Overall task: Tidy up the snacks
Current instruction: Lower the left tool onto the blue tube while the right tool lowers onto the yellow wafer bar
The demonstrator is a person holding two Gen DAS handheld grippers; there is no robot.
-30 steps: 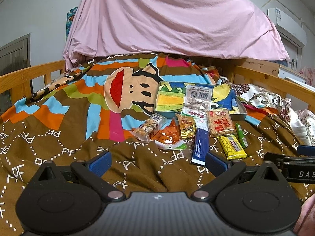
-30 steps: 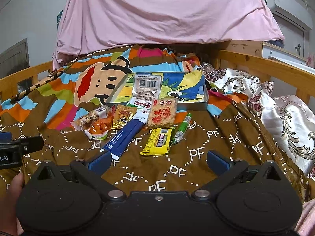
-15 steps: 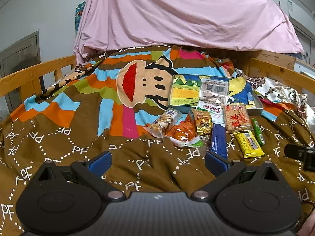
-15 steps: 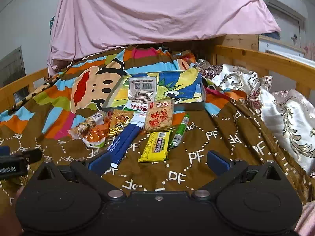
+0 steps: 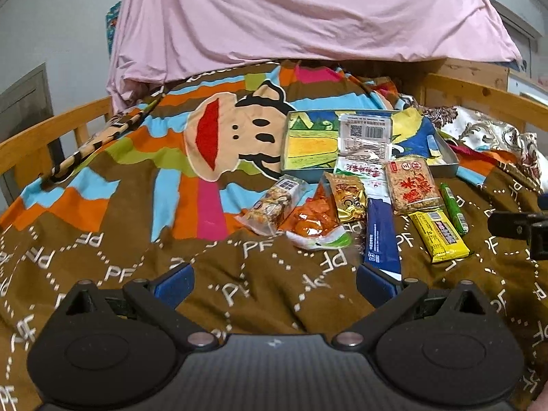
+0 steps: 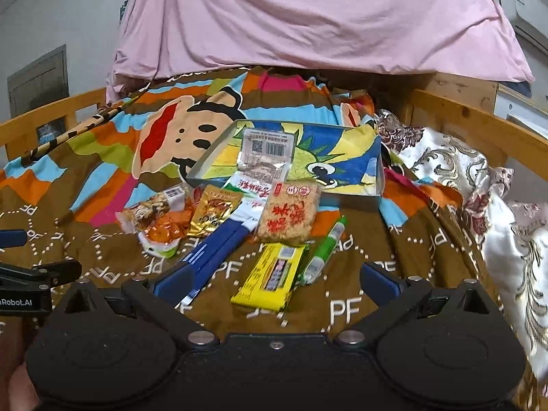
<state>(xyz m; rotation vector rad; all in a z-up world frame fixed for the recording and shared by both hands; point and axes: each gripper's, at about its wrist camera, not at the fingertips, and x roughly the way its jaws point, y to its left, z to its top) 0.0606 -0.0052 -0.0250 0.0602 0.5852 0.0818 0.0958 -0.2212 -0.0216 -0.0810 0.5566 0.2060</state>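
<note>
Right wrist view: the right claw (image 6: 275,279) gapes wide and empty at lower centre. Just above it lie a yellow snack bar (image 6: 270,275) and a blue packet (image 6: 214,250) on a brown bedspread (image 6: 404,239) printed "PF". Left wrist view: the left claw (image 5: 275,281) is equally wide, holding nothing.

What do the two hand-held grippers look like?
Both match: the left hand-held gripper and right hand-held gripper have matte black bodies with two round discs, silver pivot screws, black angled fingers and blue pads. White "Robot.AI" lettering marks the left one's side.
</note>
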